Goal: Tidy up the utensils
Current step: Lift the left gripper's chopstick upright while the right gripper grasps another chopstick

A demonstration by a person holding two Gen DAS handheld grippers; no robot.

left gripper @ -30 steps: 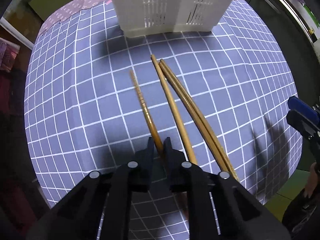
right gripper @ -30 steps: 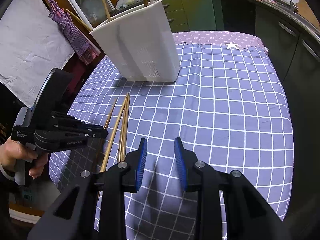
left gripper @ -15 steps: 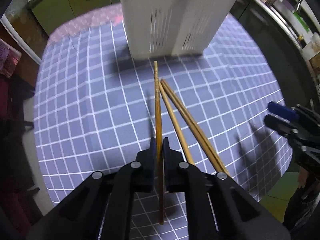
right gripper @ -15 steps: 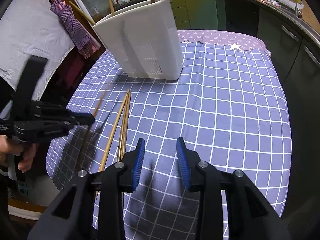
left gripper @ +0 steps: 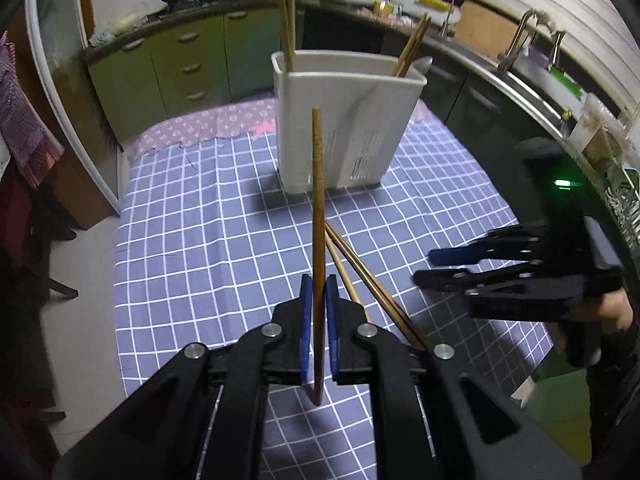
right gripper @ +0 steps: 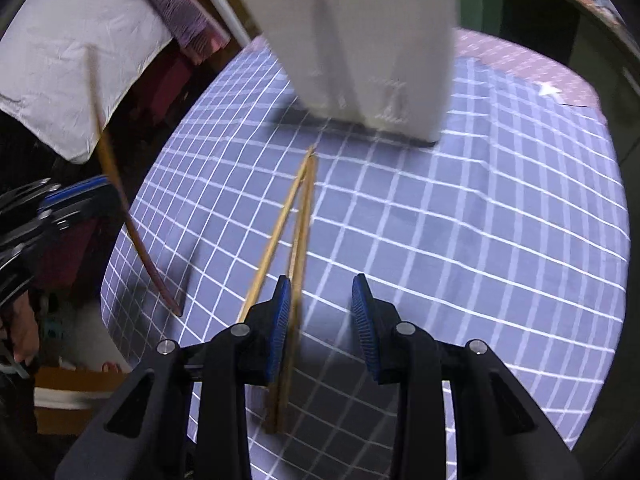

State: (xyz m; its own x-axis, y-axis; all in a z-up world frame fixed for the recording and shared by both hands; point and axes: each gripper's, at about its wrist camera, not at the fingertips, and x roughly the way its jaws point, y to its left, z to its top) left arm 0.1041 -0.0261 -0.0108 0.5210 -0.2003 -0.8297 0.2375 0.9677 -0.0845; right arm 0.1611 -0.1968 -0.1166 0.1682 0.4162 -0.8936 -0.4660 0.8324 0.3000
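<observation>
The table (left gripper: 192, 216), under its purple checked cloth, carries the white utensil holder (left gripper: 348, 136) at the far side, and that holder has come fully into the left wrist view, rim and all, where a second ago only its base showed. Several chopsticks already stand in it, leaning at both ends.

The left gripper (left gripper: 319, 300) has risen off the cloth with a dark chopstick (left gripper: 318, 216) clamped tight between its blue pads. A second ago that stick lay flat beside the others; it is now clear of the table, its far tip pointing toward the holder's front wall and its near end hanging below the jaws. Pickup looks done, so the carry to the holder is likely the step in hand.

The right gripper (right gripper: 322, 316) has shifted over to the remaining chopsticks (right gripper: 298, 224), which lie on the cloth as a close bundle fanning apart toward the near end. Its jaws are partly apart and closing. One stick runs along the inner face of the left pad, but I cannot tell whether the pad touches it; the opposite pad stands well clear, so nothing is gripped yet.

Three sticks appear left to fetch.
</observation>
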